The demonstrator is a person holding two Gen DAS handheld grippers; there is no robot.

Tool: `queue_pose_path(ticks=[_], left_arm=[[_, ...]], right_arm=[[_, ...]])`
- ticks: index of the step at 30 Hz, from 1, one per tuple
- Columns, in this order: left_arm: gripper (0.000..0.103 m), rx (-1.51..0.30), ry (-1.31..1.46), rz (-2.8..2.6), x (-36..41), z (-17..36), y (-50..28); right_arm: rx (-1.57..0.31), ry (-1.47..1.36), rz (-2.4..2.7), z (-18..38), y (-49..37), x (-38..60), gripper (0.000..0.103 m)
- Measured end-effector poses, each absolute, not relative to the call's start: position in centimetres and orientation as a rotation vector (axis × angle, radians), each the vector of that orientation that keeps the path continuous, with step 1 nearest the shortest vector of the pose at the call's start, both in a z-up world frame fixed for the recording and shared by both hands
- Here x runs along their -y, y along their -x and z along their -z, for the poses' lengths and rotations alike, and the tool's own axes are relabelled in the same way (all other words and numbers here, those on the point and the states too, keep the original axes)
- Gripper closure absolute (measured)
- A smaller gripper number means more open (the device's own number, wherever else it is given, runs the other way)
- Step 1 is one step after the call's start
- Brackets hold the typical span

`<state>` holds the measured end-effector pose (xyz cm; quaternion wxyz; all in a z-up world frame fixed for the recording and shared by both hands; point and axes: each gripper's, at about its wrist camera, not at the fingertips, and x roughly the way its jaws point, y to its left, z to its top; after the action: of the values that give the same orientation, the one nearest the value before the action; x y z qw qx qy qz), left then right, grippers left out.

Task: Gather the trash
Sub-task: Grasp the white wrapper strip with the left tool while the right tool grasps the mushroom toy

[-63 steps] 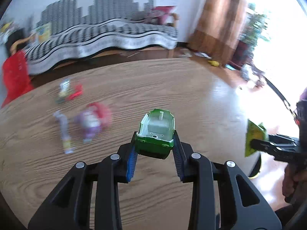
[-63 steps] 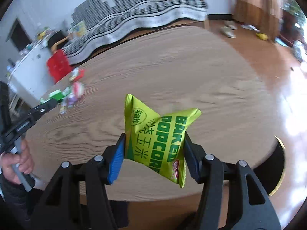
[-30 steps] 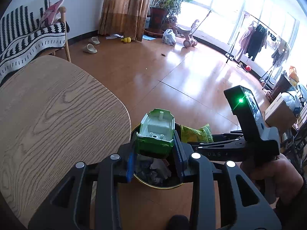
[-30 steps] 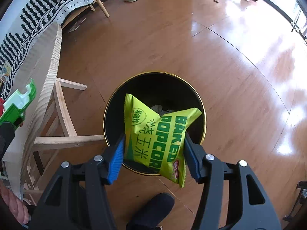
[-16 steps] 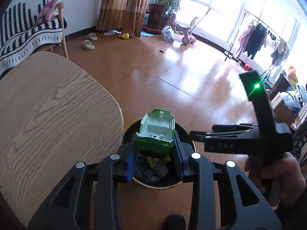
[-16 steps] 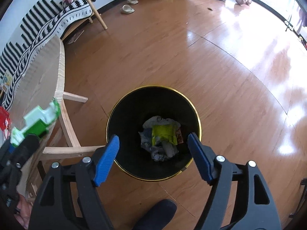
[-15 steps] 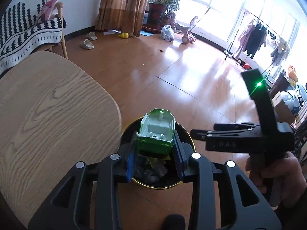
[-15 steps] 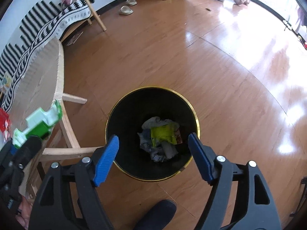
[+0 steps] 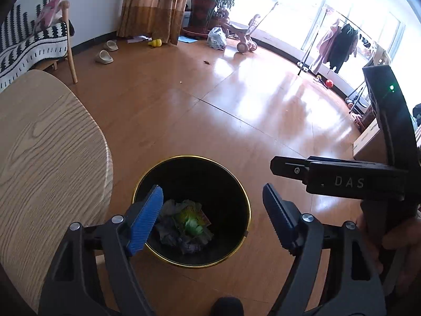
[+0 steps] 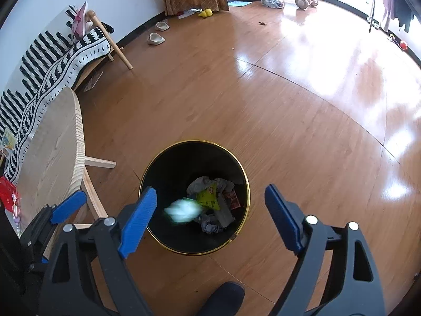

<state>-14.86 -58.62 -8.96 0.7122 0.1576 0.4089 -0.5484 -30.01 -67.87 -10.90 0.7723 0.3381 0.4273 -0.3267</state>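
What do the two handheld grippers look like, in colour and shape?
Both the left gripper and right gripper have black triangular cut-out frames, silver round screws and blue ribbed pads. The right one's black body carries white letters "DAS" and a green light.

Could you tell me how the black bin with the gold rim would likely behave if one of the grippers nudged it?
The black bin would probably slide on the glossy wooden floor. It likely weighs little, holding only crumpled wrappers. A push at the rim might tip it.
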Motion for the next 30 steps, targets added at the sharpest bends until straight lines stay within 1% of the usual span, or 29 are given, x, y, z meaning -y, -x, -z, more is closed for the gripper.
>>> queue_pose_path(ticks=[4, 6, 9, 14, 18, 23, 27, 30], left_arm=[[0.025, -0.889, -0.346, 1.198, 57.5, 8.1, 14.2], [0.021, -0.882, -0.336, 1.182, 56.3, 7.5, 13.5], [0.015, -0.867, -0.316, 1.122, 53.6, 6.1, 11.3], [0.013, -0.837, -0.267, 0.982, 47.0, 3.9, 6.2], [0.013, -0.816, -0.203, 0.828, 39.8, 2.6, 1.1], [0.013, -0.799, -0.103, 0.586, 28.2, 1.4, -5.9], [0.013, -0.781, -0.062, 0.383, 18.0, 1.1, -10.2], [0.013, -0.790, -0.037, 0.265, 12.7, 1.7, -12.3]], right_arm=[[-0.928, -0.731, 0.698, 10.7, 29.2, 67.4, 0.021], [-0.931, -0.720, 0.680, 10.4, 28.4, 67.1, 0.021], [-0.929, -0.694, 0.641, 9.7, 26.1, 65.7, 0.021], [-0.923, -0.640, 0.537, 8.1, 20.3, 61.6, 0.021], [-0.939, -0.583, 0.420, 6.9, 13.8, 56.6, 0.021], [-0.959, -0.495, 0.282, 5.6, 6.0, 49.0, 0.021], [-0.986, -0.437, 0.178, 5.6, 0.5, 42.6, 0.021], [-1.003, -0.409, 0.122, 5.9, -2.7, 38.5, 0.021]])
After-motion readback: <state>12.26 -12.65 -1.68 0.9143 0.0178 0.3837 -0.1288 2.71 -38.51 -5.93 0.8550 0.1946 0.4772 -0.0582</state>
